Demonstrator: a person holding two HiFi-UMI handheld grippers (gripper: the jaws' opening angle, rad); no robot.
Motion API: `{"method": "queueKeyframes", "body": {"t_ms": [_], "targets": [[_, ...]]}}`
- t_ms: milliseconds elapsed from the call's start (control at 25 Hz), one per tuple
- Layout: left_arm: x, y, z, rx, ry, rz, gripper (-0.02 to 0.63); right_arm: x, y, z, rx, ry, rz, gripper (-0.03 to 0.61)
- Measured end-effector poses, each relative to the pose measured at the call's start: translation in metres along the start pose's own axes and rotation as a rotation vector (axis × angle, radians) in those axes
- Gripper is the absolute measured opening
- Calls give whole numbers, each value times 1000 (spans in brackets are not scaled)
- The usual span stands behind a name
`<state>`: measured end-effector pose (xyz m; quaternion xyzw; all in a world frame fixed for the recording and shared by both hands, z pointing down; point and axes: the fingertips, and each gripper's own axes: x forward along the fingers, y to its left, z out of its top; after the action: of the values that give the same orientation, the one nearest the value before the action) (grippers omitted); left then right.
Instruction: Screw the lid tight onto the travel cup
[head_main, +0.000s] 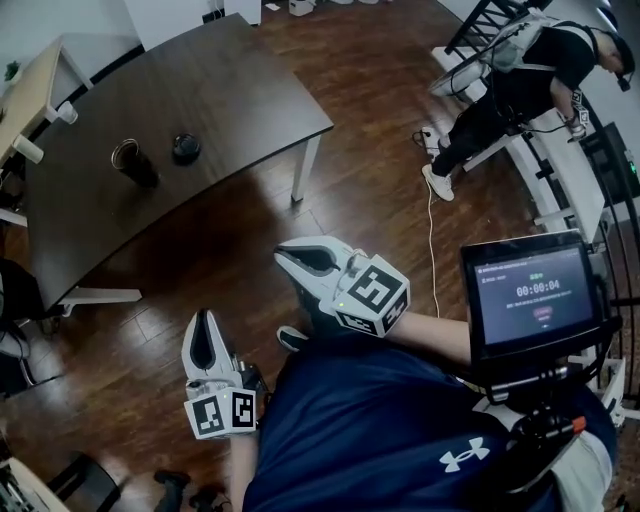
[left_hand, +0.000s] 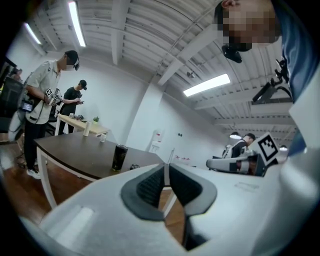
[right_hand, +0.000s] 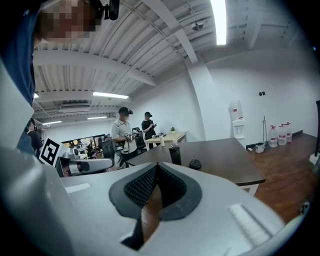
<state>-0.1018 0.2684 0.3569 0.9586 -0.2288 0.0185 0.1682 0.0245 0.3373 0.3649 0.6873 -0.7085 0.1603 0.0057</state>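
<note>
Right now your left gripper (head_main: 205, 322) and your right gripper (head_main: 284, 254) both have their jaws closed together with nothing between them; both hang over the floor, well apart from the dark brown wooden table (head_main: 230, 90); on that table the tall dark cylindrical travel cup (head_main: 133, 163) stands upright; the round black lid (head_main: 186, 148) lies on the table just beside it, not touching.

We are looking at a dark table (head_main: 220, 90) standing on a wooden floor (head_main: 330, 210). It is carrying a cup (head_main: 133, 162), standing upright with its top open. A round black lid (head_main: 186, 149) is lying just beside the cup, not touching it, on the side toward the table's white leg (head_main: 303, 172).
</note>
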Motion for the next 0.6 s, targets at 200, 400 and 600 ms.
{"method": "queueKeyframes", "body": {"t_ms": [200, 400, 600], "targets": [[31, 2, 24, 22, 43, 54, 34, 23, -25, 28, 44, -7, 59, 11], [100, 14, 27, 61, 47, 53, 44, 63, -83, 40, 57, -28, 89, 11], [159, 23, 20, 67, 53, 100, 49, 107, -117, 47, -13, 4, 213, 12]]}}
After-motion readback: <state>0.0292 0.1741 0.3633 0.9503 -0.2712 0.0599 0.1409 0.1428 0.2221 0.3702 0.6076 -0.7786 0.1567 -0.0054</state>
